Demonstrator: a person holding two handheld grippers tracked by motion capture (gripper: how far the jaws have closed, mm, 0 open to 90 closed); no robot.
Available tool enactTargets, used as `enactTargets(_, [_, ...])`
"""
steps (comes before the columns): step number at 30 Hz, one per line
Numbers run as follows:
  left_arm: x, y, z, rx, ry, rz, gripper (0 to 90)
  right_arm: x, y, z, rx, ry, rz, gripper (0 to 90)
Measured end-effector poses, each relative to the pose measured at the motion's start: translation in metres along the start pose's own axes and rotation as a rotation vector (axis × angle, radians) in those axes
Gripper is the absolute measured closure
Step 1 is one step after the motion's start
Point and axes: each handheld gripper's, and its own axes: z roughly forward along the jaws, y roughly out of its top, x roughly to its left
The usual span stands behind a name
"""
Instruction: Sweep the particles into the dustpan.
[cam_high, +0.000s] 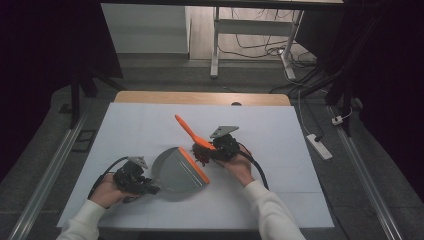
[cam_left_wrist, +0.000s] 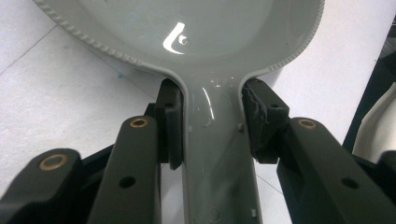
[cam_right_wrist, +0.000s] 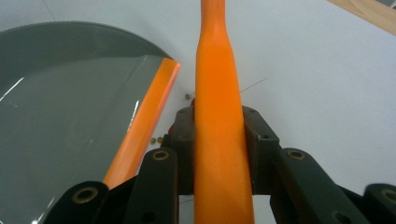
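Note:
A grey dustpan with an orange front lip lies on the white table cover, its mouth facing right. My left gripper is shut on the dustpan's grey handle, the pads pressing both sides just behind the pan. My right gripper is shut on the orange handle of a small brush; the handle slants up and to the left, and the dark bristles sit at the pan's lip. A few tiny brownish bits lie on the cover beside the orange lip.
A wooden table edge runs behind the white cover. A white power strip lies on the floor at the right, and desk legs with cables stand beyond the table. Metal rails flank both sides.

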Motion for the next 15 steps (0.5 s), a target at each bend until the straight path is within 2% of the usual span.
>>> enactTargets(15, [0.0002,0.0001,0.0005,0.002,0.000,0.001,62.1,0.0102,0.0034,0.0044,-0.006,0.024,-0.005,69.9])
